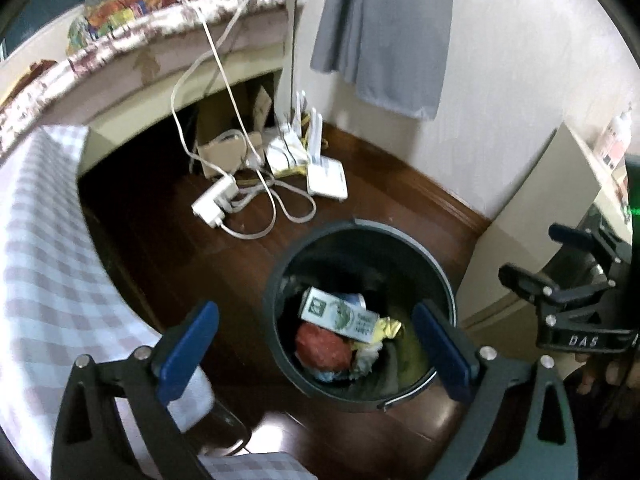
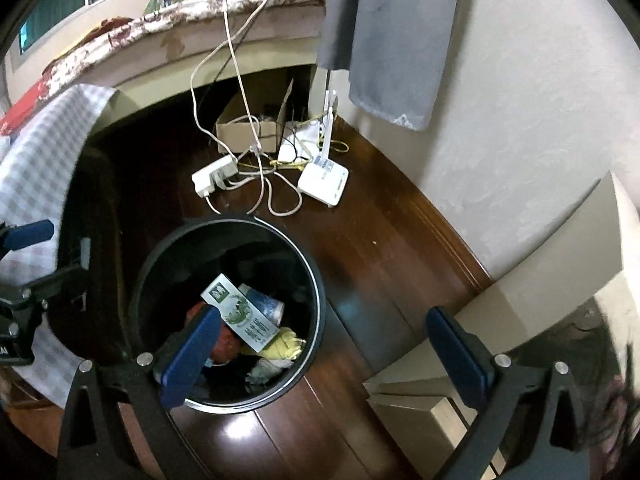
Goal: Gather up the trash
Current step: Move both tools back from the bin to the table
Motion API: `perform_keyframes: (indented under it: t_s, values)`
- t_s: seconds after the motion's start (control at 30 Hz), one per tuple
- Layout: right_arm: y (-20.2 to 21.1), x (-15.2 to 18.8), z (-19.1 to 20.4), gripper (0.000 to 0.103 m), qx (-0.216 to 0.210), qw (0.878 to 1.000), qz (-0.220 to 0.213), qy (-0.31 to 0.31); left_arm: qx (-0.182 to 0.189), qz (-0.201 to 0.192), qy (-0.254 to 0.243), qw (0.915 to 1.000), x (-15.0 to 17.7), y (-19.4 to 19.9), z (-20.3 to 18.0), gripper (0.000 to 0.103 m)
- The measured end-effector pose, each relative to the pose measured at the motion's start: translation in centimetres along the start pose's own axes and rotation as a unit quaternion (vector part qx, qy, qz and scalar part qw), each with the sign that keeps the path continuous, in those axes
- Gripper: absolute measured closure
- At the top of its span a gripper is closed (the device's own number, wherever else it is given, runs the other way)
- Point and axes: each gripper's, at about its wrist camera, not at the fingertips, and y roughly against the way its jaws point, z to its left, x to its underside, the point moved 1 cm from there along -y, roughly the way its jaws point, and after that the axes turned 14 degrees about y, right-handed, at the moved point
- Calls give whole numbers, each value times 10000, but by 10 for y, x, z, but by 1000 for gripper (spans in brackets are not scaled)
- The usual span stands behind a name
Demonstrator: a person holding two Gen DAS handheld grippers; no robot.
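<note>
A round black bin (image 1: 360,227) stands on the dark wooden floor. Inside it lie a white-and-green carton (image 1: 340,314), a red crumpled wad (image 1: 322,346), a yellow wrapper (image 1: 386,328) and some white tissue. My left gripper (image 1: 316,346) hangs over the bin, open, with nothing between its blue pads. The right gripper (image 1: 528,250) shows at the right edge. In the right wrist view the bin (image 2: 240,222) is lower left with the carton (image 2: 240,312), a can (image 2: 266,304) and the yellow wrapper (image 2: 286,344). My right gripper (image 2: 324,356) is open and empty above the bin's right side.
Behind the bin lie a white power strip (image 2: 212,178), a router (image 2: 324,184), tangled cables and a cardboard box (image 2: 248,128). A checked cloth (image 1: 44,264) covers furniture on the left. A cream cabinet (image 2: 520,300) stands right. A grey cloth (image 1: 384,32) hangs on the wall.
</note>
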Motion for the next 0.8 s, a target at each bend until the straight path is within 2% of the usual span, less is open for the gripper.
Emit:
perform_keyframes:
  t_s: [0.37,0.6,0.8]
  values:
    - [44,-35,27,0,-82,9985,-503,208,-15,-599,289,9978,-20,52,23,4]
    - [64,-65,66,0,-238,9950,-826,502,-111,-928,565,9940,-24,82,61,4]
    - [73,-86,103,0,-396,9912,-1021,746,-362,-1138,805,9896,-21,100,99,4]
